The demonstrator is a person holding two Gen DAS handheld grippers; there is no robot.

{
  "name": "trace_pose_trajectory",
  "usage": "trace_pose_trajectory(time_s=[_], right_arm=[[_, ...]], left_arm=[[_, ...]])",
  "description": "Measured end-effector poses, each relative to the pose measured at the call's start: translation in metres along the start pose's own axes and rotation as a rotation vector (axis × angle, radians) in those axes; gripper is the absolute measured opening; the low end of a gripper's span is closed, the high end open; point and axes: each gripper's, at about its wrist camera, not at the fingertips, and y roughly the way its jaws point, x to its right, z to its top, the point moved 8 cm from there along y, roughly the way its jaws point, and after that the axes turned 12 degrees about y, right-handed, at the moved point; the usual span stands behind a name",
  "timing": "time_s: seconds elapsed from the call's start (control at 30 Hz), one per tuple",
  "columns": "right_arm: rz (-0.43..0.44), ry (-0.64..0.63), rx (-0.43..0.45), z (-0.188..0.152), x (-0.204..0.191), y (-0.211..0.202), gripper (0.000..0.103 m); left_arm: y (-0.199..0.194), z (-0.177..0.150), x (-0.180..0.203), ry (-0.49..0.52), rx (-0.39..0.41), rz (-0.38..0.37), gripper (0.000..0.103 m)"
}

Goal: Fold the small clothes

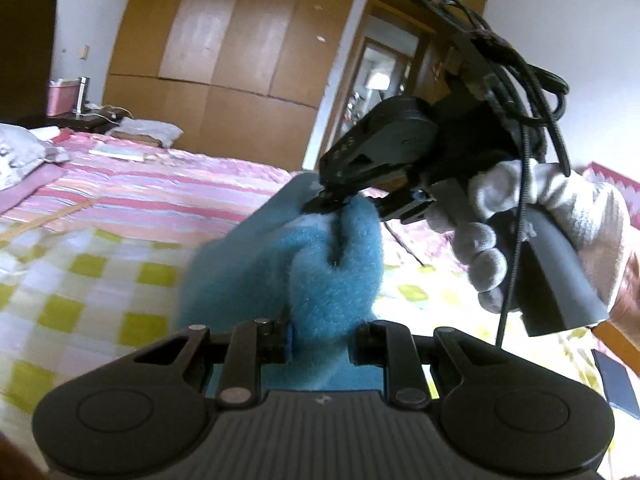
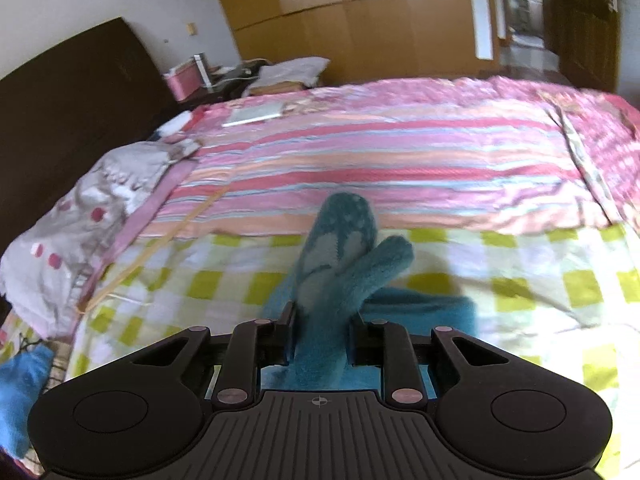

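Observation:
A fluffy blue sock pair (image 1: 320, 264) hangs bunched in the air above the bed. My left gripper (image 1: 322, 342) is shut on its lower part. My right gripper (image 1: 332, 204), held by a white-gloved hand (image 1: 520, 240), is shut on its upper fold just ahead. In the right wrist view my right gripper (image 2: 320, 340) is shut on the blue sock (image 2: 340, 256), whose patterned toe end points up and away. More blue fabric (image 2: 424, 304) lies below it on the checked sheet.
The bed has a yellow-checked sheet (image 2: 208, 280) and a pink striped blanket (image 2: 360, 160). A grey pillow (image 2: 88, 208) lies at the left. A wooden wardrobe (image 1: 240, 60) and a dark headboard (image 2: 72, 112) stand behind. Another blue cloth (image 2: 20, 384) lies low left.

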Motion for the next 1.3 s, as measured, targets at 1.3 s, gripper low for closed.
trace_pose_trajectory(time_s=[1.3], right_arm=[[0.14, 0.078, -0.015, -0.118, 0.129, -0.044, 0.054]], left_arm=[[0.015, -0.055, 0.057, 0.234, -0.16, -0.031, 0.051]])
